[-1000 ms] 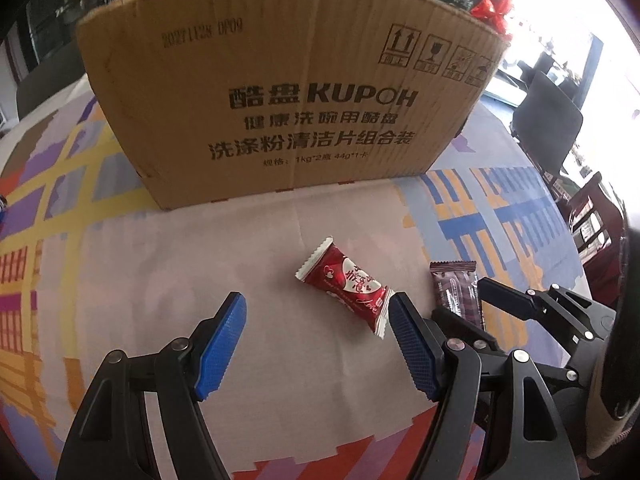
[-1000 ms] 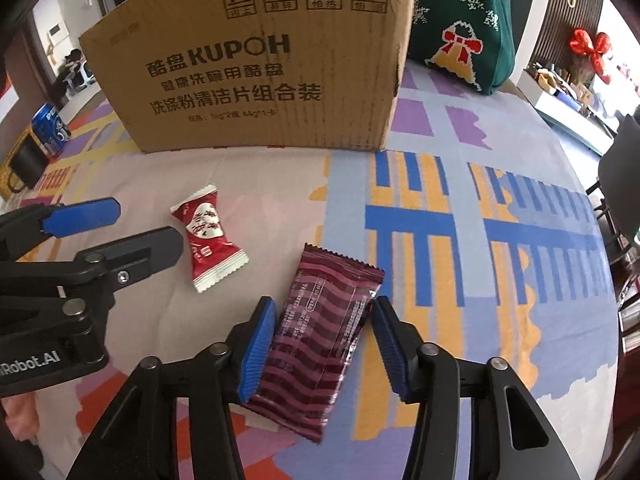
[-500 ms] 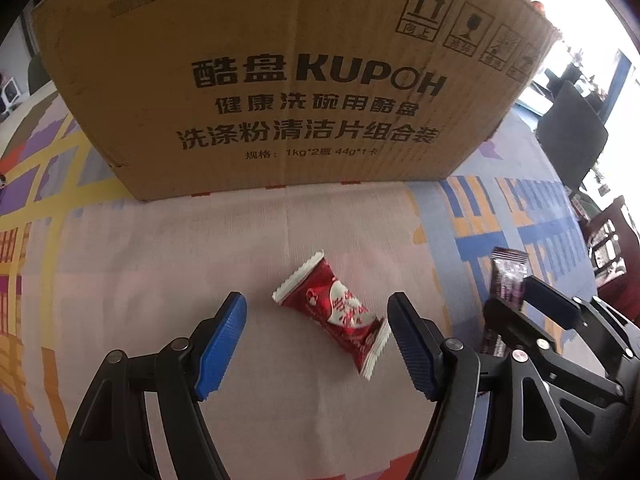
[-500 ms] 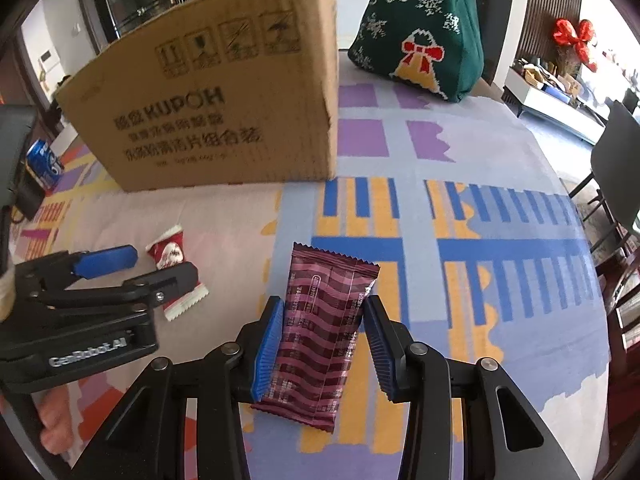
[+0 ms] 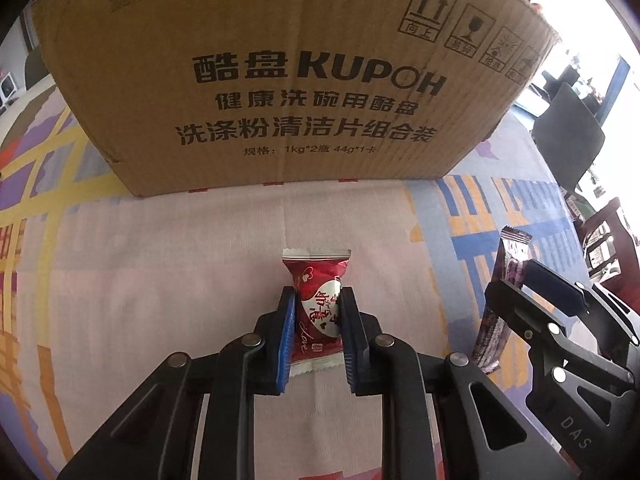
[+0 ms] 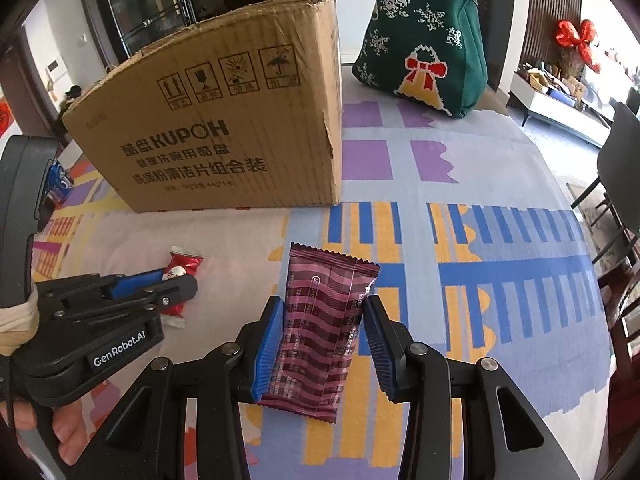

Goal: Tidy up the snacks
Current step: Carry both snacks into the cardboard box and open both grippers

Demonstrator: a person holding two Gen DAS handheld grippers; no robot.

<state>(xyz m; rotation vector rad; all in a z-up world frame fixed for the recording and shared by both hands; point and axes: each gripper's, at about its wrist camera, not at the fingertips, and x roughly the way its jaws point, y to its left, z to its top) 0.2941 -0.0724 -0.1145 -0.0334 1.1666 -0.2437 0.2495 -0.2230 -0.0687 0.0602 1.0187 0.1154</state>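
The red candy (image 5: 318, 312) is what matters right now: a second ago it lay loose on the cloth between my left gripper's wide-open jaws, and now those jaws have clamped down on it, blue pads pressing both sides of the wrapper. My left gripper (image 5: 318, 334) has it pinched at the middle, with the crimped top end sticking out ahead and the bottom end trailing back between the fingers. Whether it is off the cloth yet I cannot tell.

My right gripper (image 6: 320, 344) is clenched on the maroon striped snack bar (image 6: 324, 328), same as a second ago (that grip barely changed), and the bar appears raised off the table, upright between the pads. In the left view it shows at the far right, just beside the candy hand.

So both hands are now loaded, which I take to mean the picking step is finished for these two snacks. The cardboard box (image 5: 288, 76) stands directly ahead of both grippers on the patterned tablecloth (image 6: 500, 240), and I judge it the likely destination; its top is out of view from here, so I would need to lift well before carrying anything over the near wall

Further off, a green knitted bag (image 6: 428, 36) sits behind the box, well apart from the work
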